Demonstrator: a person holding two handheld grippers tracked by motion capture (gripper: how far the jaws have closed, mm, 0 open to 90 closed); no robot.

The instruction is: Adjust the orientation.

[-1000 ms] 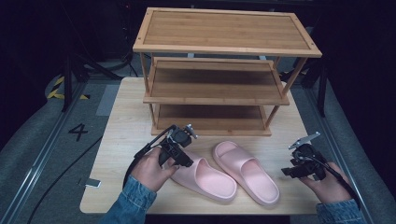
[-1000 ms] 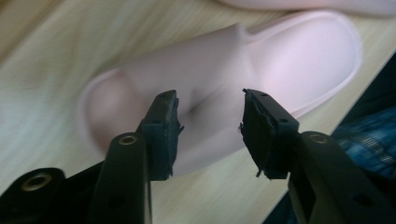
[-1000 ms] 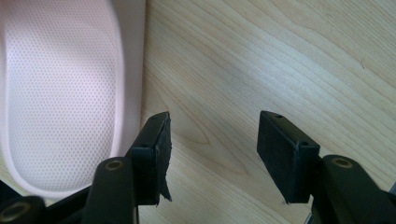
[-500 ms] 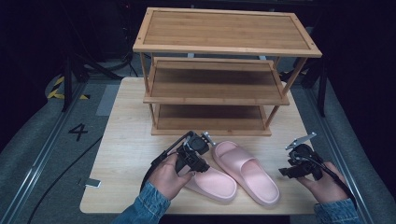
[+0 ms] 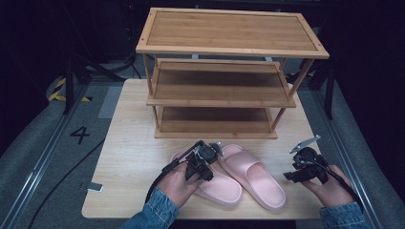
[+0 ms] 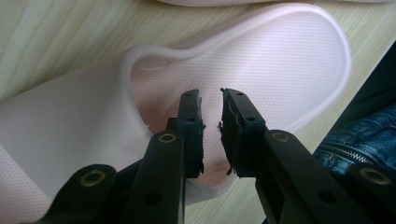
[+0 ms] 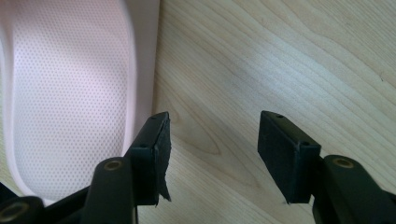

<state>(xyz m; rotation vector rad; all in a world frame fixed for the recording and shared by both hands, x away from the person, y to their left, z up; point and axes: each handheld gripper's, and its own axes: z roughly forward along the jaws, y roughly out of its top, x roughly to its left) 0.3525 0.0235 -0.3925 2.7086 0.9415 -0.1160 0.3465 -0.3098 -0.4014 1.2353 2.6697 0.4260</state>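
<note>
Two pink slippers lie side by side on the wooden table (image 5: 129, 143) in front of a shoe rack. My left gripper (image 5: 206, 174) is down on the left slipper (image 5: 224, 188). In the left gripper view its jaws have just been closing and now stand almost together (image 6: 211, 100) across the rim of the slipper's strap (image 6: 70, 130), which runs between them; the footbed (image 6: 280, 60) lies beyond. My right gripper (image 5: 290, 175) hovers low over bare wood to the right of the right slipper (image 5: 260, 179). Its jaws are wide apart (image 7: 212, 123) with nothing between them, and the slipper's edge (image 7: 70, 93) lies beside one jaw.
A three-tier bamboo shoe rack (image 5: 224, 86) stands at the back of the table, all its shelves bare. A small flat object (image 5: 95, 187) lies near the front left corner. Dark floor with cables and a painted "4" (image 5: 79, 134) lies to the left.
My left hand moved right and down from beside the left slipper onto its strap, and its jaws narrowed. The right hand kept still.
</note>
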